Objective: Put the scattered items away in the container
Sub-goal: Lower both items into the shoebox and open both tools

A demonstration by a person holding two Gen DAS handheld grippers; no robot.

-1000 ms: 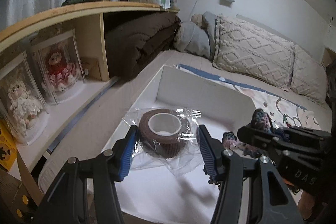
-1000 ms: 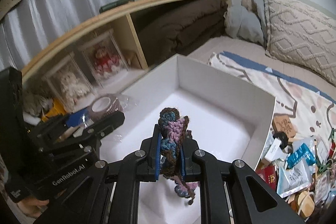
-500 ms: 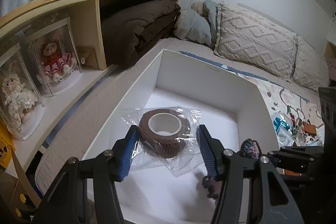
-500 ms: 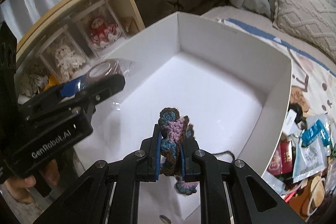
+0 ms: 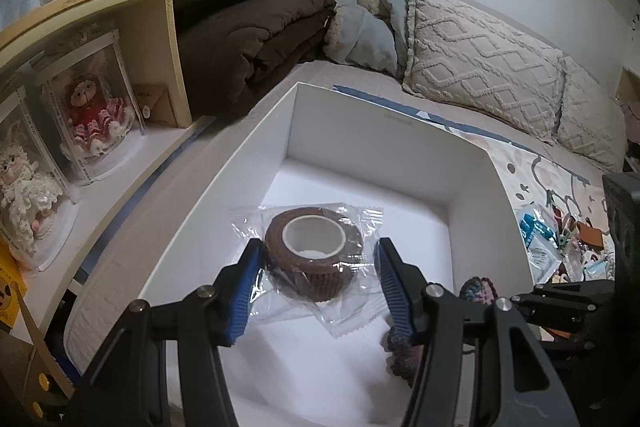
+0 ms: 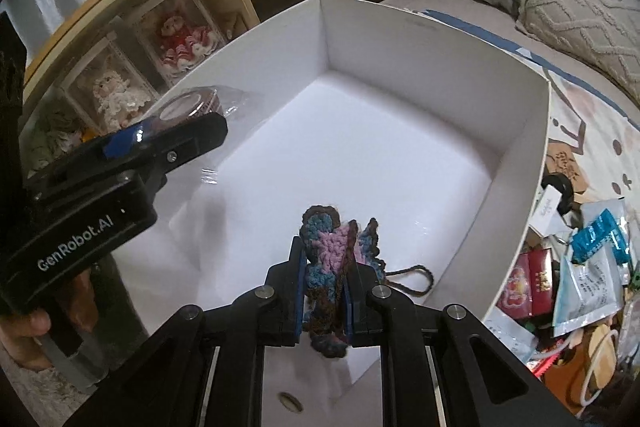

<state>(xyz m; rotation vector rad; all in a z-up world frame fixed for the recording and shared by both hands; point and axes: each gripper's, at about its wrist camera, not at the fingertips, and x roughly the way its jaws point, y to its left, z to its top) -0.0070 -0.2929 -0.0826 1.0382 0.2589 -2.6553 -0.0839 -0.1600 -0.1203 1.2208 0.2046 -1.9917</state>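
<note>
- Two grippers hang over the white box (image 6: 516,155): the left gripper (image 5: 318,277) pinches a wrapped tape roll (image 5: 314,259), the right gripper (image 6: 323,297) clamps a crocheted piece (image 6: 326,255).
- Both loads sit above the box floor, tape toward 10 o'clock of the yarn.
- Risk: the slick wrapper could slide off the pads early.
- The yarn's loose loop (image 6: 412,277) might snag a finger on release.
- Remaining clutter (image 6: 580,275) lies outside at 3 o'clock.

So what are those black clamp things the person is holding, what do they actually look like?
Each is a matte black handheld tool ending in two angular fingers, joined by silver round-headed pins. The left gripper has ribbed blue pads inside its fingers; the right gripper has the same blue lining. Seen from the right wrist, the left one's body carries white GenRobot.AI lettering and a grey trigger. No sleeves show.
</note>
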